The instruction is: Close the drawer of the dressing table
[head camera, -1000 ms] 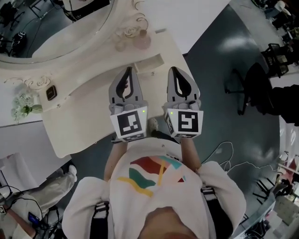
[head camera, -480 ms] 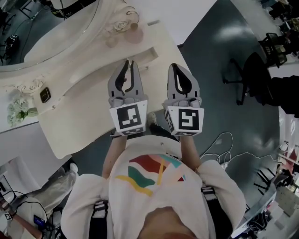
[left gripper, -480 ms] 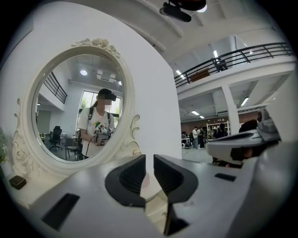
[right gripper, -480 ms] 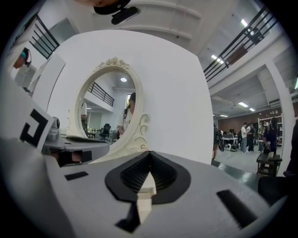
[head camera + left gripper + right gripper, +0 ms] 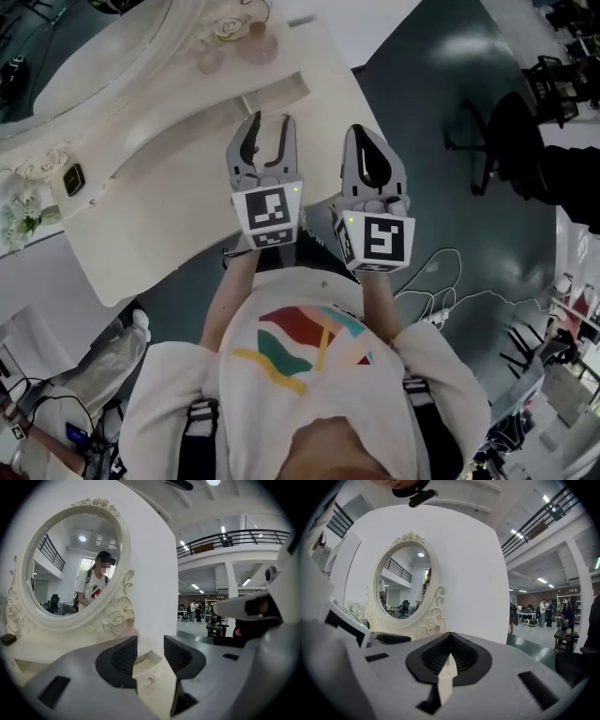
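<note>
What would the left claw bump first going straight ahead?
Probably the front of the open cream drawer, at its small metal knob, framed by the left claw, whose jaws have just opened.

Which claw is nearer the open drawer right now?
Left. The left claw, jaws just opening and empty, points straight at the drawer front; the right claw, shut, sits off to the drawer's right.

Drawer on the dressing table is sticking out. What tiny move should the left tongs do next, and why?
Probably nudge the left tongs forward onto the drawer front and push. The drawer stands open, straight ahead; the tongs' jaws have just been opening, nothing between them, its knob showing through the gap.
</note>
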A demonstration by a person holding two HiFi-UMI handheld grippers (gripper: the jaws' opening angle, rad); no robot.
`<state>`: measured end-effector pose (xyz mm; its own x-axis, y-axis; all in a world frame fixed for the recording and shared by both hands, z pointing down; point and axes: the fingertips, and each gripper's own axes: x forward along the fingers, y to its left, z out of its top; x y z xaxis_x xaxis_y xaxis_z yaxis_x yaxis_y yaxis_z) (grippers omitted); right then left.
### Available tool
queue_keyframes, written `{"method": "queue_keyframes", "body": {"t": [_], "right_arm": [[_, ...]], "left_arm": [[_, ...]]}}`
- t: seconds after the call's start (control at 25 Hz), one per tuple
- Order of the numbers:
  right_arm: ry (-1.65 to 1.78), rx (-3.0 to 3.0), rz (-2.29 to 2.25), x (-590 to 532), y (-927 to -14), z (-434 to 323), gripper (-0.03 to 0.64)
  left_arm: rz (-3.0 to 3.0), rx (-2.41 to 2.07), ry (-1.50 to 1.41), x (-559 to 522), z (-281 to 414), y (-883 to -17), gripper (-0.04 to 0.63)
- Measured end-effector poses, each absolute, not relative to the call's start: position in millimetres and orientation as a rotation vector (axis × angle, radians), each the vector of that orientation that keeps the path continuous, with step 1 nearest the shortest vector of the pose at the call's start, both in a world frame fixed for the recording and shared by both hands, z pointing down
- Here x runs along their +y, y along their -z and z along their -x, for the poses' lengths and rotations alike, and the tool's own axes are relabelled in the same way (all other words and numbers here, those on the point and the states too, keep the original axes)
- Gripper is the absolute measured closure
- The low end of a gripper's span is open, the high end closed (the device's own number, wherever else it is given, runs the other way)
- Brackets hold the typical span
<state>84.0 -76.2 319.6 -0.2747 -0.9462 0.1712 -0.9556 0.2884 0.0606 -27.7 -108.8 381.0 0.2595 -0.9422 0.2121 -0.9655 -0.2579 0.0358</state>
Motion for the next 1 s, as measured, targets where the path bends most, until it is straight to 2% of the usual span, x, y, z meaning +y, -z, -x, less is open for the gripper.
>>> {"method": "queue_keyframes", "body": {"t": [0.32, 0.56, 0.76, 1.0], "right_arm": [[-0.133, -2.347, -1.743, -75, -341, -100, 0.617], [-0.164, -2.335, -1.720, -77, -357, -105, 0.617], [-0.171, -2.324, -1.698, -80, -366, -111, 0.617], [-0.197, -2.307, -1.700, -81, -375, -119, 0.617]], "left_arm": [[-2.260, -1.726, -0.343, -114, -5, -453, 0.399], [-2.115, -1.747, -0.425, -122, -2, -500, 0.399], [-2.029, -1.743, -0.491, -130, -4, -529, 0.402], [-1.968, -1.773, -0.528, -138, -4, -549, 0.449]]}}
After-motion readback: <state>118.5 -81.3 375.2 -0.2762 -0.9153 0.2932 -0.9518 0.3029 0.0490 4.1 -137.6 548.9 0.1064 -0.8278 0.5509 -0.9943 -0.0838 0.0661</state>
